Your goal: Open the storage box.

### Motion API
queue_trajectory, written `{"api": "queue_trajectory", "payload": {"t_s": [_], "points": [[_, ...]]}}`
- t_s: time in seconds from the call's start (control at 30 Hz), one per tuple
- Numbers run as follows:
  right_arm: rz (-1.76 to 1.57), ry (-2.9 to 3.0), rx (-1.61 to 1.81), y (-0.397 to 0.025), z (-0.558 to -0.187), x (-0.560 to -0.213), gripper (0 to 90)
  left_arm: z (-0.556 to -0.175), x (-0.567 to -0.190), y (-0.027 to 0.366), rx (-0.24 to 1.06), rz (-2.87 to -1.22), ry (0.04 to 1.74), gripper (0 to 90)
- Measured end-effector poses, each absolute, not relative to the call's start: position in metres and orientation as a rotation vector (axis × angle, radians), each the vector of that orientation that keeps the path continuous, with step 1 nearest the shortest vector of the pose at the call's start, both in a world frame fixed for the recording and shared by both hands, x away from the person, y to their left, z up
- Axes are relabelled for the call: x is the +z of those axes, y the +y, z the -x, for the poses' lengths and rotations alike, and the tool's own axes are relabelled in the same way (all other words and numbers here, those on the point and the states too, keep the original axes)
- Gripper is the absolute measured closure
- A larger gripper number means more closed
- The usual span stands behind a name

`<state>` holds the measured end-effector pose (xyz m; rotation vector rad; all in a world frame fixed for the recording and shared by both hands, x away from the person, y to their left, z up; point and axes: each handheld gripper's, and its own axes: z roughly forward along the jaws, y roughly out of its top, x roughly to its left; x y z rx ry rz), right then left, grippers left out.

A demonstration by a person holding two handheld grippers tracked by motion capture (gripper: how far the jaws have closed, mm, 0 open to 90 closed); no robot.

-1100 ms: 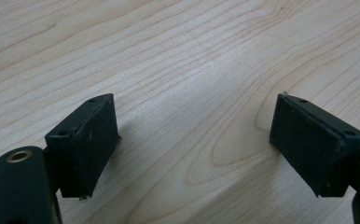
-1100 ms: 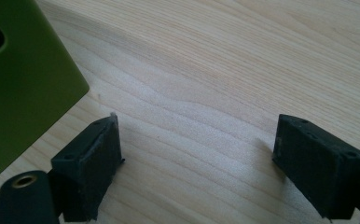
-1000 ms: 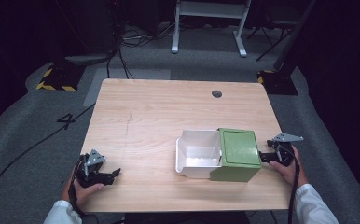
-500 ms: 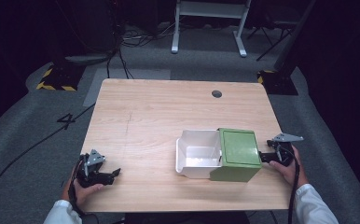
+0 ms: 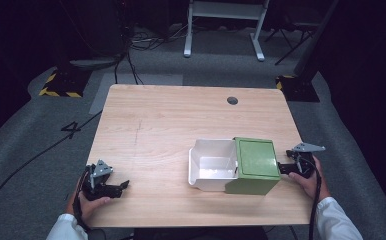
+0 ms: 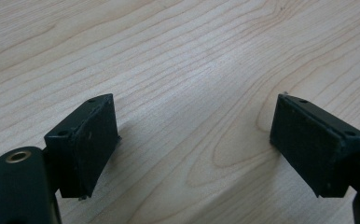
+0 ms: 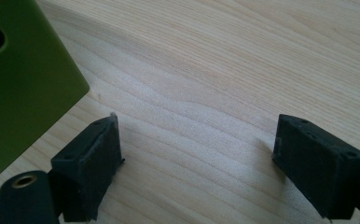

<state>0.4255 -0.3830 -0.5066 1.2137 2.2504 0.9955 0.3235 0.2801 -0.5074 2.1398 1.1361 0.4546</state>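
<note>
The right gripper (image 5: 283, 168) stood wide open, empty, just right of the green box (image 5: 253, 165) near the table's (image 5: 181, 115) right edge; it should square up before closing.

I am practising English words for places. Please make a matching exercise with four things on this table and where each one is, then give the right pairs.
Things:
1. green box
2. white tray
3. left gripper
4. round hole

Places:
a. near the table's far edge
b. at the near left corner
c. sticking out of the green box, to its left
d. beside the right gripper

Pairs: 1-d, 2-c, 3-b, 4-a
</note>
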Motion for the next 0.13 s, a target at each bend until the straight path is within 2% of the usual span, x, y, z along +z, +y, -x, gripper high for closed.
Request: {"api": "queue_trajectory", "payload": {"t_s": [0.13], "points": [[-1.214,2.251,0.996,-0.3830,-0.4255,-0.5066,15.0,-0.3237,-0.5074,0.2801,0.454,-2.139,1.137,15.3]]}}
